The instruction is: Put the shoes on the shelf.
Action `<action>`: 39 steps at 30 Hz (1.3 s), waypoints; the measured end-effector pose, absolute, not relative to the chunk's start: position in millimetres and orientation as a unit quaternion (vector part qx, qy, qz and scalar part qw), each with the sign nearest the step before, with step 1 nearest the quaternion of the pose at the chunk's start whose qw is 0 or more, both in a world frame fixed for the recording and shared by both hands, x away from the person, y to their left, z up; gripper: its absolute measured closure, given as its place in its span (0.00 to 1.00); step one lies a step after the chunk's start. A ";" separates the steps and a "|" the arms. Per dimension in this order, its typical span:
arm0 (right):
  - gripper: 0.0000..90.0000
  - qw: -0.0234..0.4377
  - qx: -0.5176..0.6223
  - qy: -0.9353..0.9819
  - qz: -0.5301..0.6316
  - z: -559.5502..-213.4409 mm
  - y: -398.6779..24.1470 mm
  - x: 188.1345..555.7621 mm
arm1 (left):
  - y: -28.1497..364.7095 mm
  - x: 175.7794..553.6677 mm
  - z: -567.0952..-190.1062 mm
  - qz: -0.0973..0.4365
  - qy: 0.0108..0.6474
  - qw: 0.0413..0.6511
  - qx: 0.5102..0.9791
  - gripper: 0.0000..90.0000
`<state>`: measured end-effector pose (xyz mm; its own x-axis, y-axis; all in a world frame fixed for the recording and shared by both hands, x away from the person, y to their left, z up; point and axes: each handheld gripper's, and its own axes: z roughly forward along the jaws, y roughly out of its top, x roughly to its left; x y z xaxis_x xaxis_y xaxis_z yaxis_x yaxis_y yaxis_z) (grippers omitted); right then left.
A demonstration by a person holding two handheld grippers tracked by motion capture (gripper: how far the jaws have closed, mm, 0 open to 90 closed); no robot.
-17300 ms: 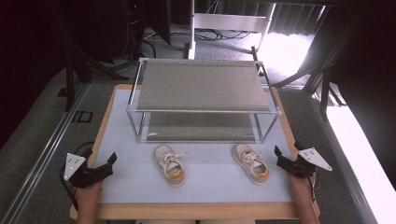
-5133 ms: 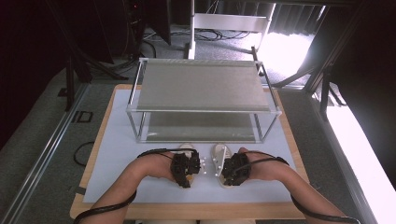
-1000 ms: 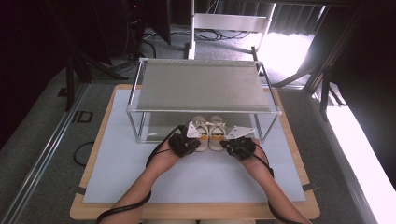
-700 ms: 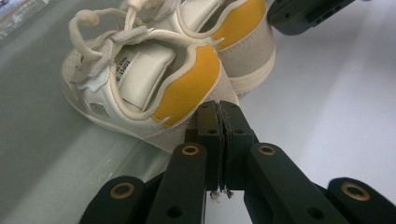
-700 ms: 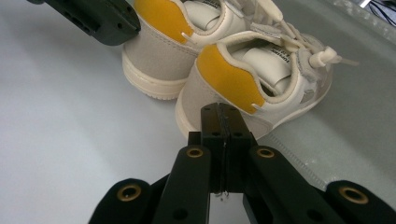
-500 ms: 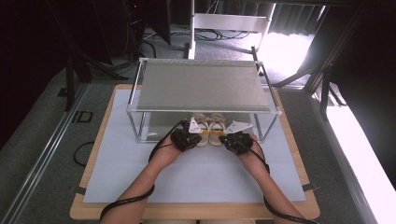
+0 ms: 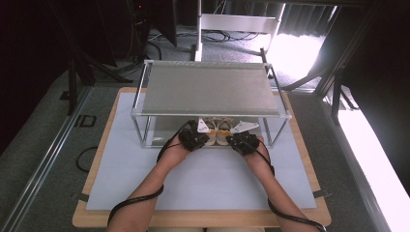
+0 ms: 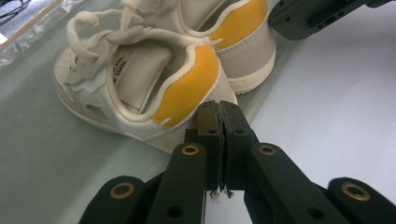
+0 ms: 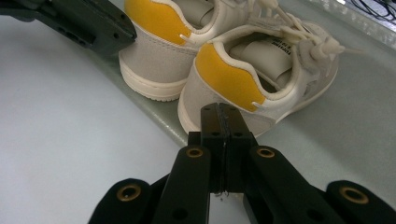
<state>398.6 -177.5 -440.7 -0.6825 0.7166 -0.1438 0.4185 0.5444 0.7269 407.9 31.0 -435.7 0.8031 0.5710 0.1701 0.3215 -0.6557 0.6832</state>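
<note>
High view: my left gripper [image 7: 199, 137] and right gripper [image 7: 240, 138] at the rack [image 7: 212, 112].
Gripper views: jaws clenched empty behind each shoe's [image 8: 140, 84] yellow heel [image 9: 231, 72].
Tongue label: unreadable.

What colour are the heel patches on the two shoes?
Yellow-orange, on off-white shoes; clearest in the left gripper view.

I count two small shoes: a left shoe [image 8: 140, 88] and a right shoe [image 9: 261, 74], each cream with a yellow heel patch. I hold two tools, left tool [image 8: 219, 109] and right tool [image 9: 220, 114]. One metal rack [image 7: 210, 89] stands on one bench [image 7: 300, 193].
</note>
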 end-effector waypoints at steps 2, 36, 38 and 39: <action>1.00 0.219 0.337 0.849 0.342 -441.8 -177.1 400.7 | 29.8 410.4 -437.1 0.185 0.253 0.332 0.890 0.97; 0.29 0.221 0.312 0.840 0.384 -443.7 -196.6 366.3 | 42.8 369.0 -431.0 0.149 0.269 0.375 0.875 0.01; 0.24 0.225 0.306 0.841 0.385 -446.1 -197.4 362.3 | 46.7 365.9 -432.8 0.152 0.273 0.378 0.871 0.01; 0.24 0.223 0.305 0.841 0.386 -446.7 -197.6 361.1 | 49.0 364.7 -433.8 0.154 0.274 0.379 0.870 0.01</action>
